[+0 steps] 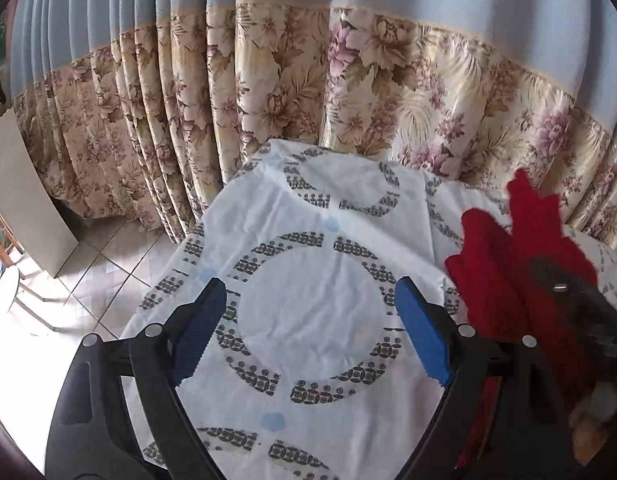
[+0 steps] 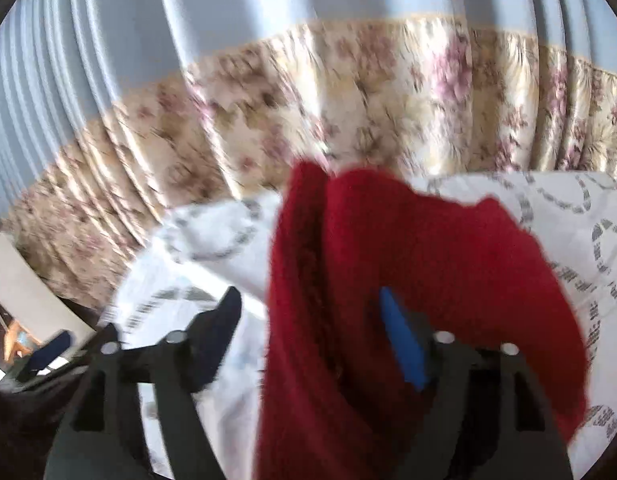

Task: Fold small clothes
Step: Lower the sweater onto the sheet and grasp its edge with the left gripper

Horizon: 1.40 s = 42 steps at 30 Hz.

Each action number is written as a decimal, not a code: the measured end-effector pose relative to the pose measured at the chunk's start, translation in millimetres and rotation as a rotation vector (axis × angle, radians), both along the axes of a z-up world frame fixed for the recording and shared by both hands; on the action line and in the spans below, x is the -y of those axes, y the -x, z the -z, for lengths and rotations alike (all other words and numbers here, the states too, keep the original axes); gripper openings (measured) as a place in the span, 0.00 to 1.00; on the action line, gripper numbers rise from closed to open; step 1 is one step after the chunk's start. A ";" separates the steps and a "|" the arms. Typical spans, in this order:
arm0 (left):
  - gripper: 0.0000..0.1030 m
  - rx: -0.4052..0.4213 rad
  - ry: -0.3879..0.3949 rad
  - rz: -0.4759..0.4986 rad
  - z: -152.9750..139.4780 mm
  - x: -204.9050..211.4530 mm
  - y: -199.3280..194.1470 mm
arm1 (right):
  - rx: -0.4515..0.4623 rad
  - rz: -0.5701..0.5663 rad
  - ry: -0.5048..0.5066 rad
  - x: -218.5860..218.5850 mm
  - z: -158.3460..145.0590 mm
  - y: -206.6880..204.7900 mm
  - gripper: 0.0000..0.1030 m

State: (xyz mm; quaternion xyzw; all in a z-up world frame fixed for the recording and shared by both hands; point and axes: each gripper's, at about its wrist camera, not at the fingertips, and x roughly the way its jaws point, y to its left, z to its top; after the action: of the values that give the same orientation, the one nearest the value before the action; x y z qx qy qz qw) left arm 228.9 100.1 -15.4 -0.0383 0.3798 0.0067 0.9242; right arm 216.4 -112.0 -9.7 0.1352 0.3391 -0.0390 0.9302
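Two grippers are above the white cloth with grey ring pattern (image 1: 308, 300). The left gripper (image 1: 310, 328) is released and empty. The right gripper (image 2: 312, 340) also stands apart, with the red knitted garment (image 2: 408, 280) draped between its fingers, over the blue pad (image 2: 402, 344).

- Left gripper (image 1: 310, 320): glossy black plastic arms, round silver pins at the joints.
- Its pads (image 1: 422, 330) are blue and ribbed, with saw-toothed edges.
- Right gripper (image 2: 312, 336): same black frame, blue pads, silver pins, all blurred.
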 end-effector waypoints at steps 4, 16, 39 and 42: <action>0.84 0.017 0.052 0.053 -19.1 11.3 19.4 | 0.126 -0.032 -0.127 55.1 -58.7 54.3 0.89; 0.87 0.060 0.085 0.327 -38.0 148.0 97.2 | 0.038 0.095 -0.034 216.0 -19.5 134.2 0.93; 0.78 -0.076 -0.015 0.194 54.0 91.6 88.8 | -0.020 -0.026 0.008 186.9 12.0 135.1 0.93; 0.85 -0.058 -0.009 0.187 31.7 80.4 92.7 | -0.007 -0.027 0.040 183.1 7.6 133.8 0.93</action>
State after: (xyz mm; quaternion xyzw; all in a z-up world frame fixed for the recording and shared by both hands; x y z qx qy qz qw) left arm 136.2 19.7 -47.1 0.0019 0.4085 -0.0769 0.9095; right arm 82.6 -295.0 -17.3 0.1119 0.3431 -0.0335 0.9320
